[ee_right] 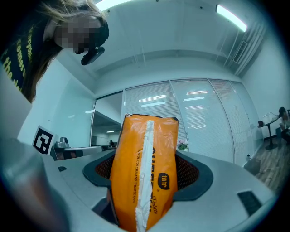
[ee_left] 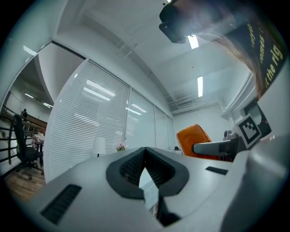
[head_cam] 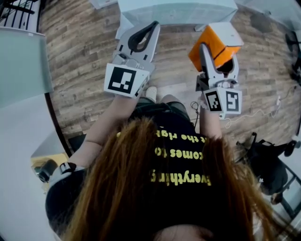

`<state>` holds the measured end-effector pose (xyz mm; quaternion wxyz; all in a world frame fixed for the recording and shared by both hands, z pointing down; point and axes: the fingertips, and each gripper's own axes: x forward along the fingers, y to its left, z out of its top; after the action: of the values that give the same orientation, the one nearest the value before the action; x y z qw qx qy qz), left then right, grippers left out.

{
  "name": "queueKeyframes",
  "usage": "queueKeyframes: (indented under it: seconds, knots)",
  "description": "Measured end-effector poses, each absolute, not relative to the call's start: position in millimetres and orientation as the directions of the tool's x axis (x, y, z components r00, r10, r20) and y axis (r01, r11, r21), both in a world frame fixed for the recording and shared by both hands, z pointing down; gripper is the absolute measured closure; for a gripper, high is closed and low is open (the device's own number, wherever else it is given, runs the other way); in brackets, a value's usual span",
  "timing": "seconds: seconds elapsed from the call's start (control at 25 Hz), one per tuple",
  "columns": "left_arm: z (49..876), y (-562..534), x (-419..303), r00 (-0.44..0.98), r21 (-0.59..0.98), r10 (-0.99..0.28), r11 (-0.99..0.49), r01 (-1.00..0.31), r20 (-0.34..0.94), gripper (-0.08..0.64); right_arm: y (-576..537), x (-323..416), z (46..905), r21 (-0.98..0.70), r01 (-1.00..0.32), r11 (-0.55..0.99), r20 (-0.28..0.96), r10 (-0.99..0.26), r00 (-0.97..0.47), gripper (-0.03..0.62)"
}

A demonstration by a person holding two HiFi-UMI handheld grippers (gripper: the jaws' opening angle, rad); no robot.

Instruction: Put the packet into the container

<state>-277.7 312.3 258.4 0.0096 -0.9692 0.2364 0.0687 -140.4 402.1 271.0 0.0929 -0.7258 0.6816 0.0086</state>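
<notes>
The orange packet is held up in the air in front of the person, with my right gripper shut on it. In the right gripper view the packet stands upright between the jaws, its white seam facing the camera, filling my right gripper. My left gripper is raised beside it, jaws meeting at the tip with nothing between them; its own view shows the left gripper shut, and the packet off to the right. I cannot make out a container for certain.
A white table or box lies at the top of the head view over wood floor. A white desk is at the left, a black chair at the right. Both gripper views point up at window blinds and ceiling.
</notes>
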Motion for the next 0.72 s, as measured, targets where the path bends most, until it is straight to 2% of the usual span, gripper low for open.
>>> queueKeyframes:
  seconds: [0.32,0.72]
  knots:
    - [267.4,299.8,-276.9,0.879,0.032,-0.46,-0.887,-0.46,-0.122,0.559,396.4,-132.6,277.5,-0.13,-0.988,-0.083,-0.12,-0.988,0.099,0.23]
    - [267.8,279.0,-269.3,0.862,0.031,-0.493,-0.869,-0.493,-0.113,0.559,372.0,-119.8,276.4,-0.133,-0.99,-0.049,-0.123,-0.99,0.066,0.23]
